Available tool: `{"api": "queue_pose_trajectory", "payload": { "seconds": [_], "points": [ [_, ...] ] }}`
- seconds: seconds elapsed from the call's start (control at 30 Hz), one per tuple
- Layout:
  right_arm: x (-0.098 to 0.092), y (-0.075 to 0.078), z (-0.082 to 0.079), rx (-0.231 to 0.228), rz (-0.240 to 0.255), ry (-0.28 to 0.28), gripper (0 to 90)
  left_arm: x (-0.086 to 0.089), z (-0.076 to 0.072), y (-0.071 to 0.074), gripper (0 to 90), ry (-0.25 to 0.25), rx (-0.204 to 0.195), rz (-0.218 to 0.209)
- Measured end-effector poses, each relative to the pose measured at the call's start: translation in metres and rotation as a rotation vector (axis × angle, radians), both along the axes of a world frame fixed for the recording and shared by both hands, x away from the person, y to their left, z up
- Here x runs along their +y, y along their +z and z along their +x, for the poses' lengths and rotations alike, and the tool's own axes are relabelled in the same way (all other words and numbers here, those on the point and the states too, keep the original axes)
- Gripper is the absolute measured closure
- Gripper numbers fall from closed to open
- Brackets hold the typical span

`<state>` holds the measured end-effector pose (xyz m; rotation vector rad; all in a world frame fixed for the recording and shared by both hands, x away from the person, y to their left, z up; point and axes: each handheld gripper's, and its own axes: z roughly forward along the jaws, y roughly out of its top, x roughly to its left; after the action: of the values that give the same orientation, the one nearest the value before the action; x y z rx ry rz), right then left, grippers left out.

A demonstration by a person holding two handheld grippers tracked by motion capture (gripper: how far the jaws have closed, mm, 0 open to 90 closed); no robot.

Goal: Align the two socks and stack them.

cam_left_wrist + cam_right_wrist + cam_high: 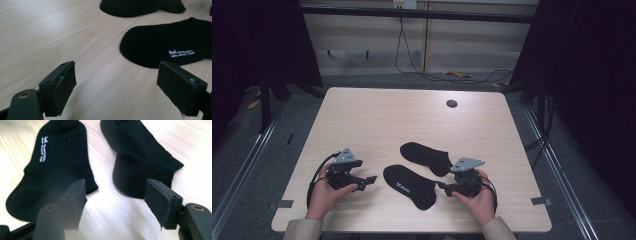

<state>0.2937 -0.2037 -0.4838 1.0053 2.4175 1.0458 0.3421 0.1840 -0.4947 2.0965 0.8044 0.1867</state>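
Two black ankle socks lie flat on the wooden table (377, 115), side by side. The near sock (409, 186) carries small white lettering on its sole (181, 53) (43, 150). The far sock (426, 157) (140, 157) lies just behind it, its toe seen in the left gripper view (135, 7). My left gripper (371, 180) (117, 82) is open, held left of the near sock's toe, apart from it. My right gripper (441, 187) (115, 195) is open too, at the socks' cuff ends, with bare table between its jaws.
A round dark grommet hole (451, 103) sits near the table's far edge. Tape strips mark the near left (283, 204) and near right (539, 201) corners. Cables (452, 75) lie on the floor beyond the table. Dark stands flank both sides.
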Motion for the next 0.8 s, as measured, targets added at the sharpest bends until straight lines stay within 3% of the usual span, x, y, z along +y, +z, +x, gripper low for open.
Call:
{"api": "queue_pose_trajectory", "payload": {
  "seconds": [0.43, 0.53, 0.8],
  "points": [
    [0.006, -0.002, -0.002, 0.001, 0.01, 0.022, 36.0, -0.024, 0.001, 0.004, 21.2, -0.061, 0.007, -0.001],
    [0.008, -0.002, -0.005, -0.012, 0.017, 0.036, 40.8, -0.03, 0.0, 0.006, 28.7, -0.081, 0.008, -0.006],
    [0.012, 0.003, -0.012, -0.025, 0.048, 0.04, 58.5, -0.043, -0.003, 0.009, 36.1, -0.09, -0.024, 0.028]
  ]
}}
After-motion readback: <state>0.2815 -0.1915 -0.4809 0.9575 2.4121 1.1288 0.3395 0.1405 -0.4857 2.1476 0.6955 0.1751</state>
